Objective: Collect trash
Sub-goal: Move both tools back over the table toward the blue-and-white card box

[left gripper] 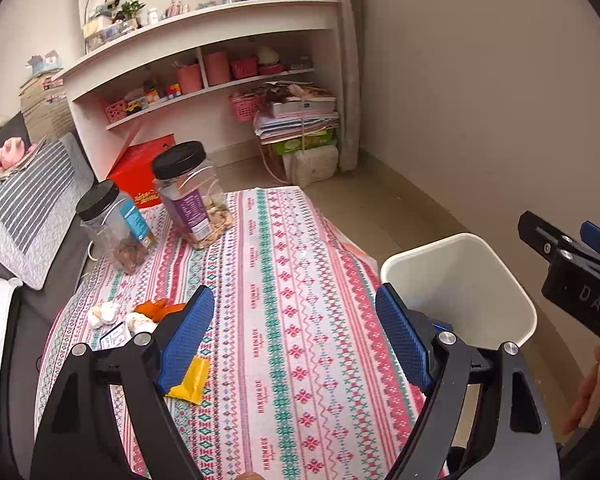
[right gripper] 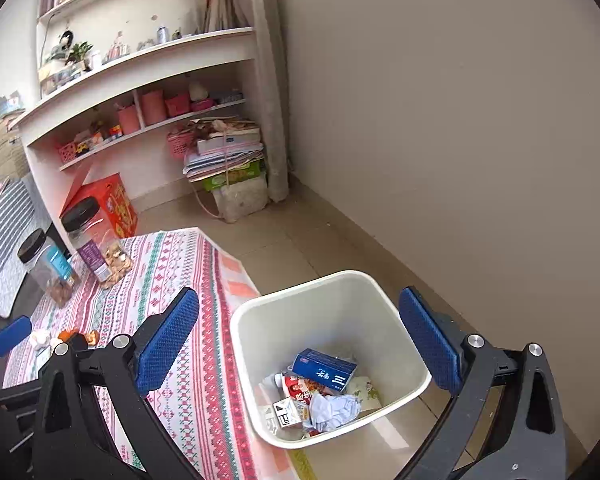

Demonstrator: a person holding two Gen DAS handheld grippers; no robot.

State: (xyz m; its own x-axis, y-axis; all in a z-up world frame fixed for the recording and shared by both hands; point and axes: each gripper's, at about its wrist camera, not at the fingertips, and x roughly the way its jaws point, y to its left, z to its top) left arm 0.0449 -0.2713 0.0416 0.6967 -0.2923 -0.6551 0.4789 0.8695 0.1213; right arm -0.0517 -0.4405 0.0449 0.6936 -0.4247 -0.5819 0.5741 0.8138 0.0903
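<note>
Your left tongs (left gripper: 294, 334), wide and empty, sit nearest the yellow wrapper (left gripper: 190, 380), just beside their left finger; right tongs (right gripper: 300, 340), wide too, hang over the bin (right gripper: 396, 312).

The right gripper (right gripper: 300, 340), blue-padded fingers spread wide with nothing between them, hangs above a white plastic waste bin (right gripper: 260, 320) standing on the tiled floor just beside the patterned pink tablecloth (right gripper: 188, 280). Inside the bin lie a blue carton (right gripper: 325, 370), crumpled white paper (right gripper: 334, 410) and wrappers.
</note>
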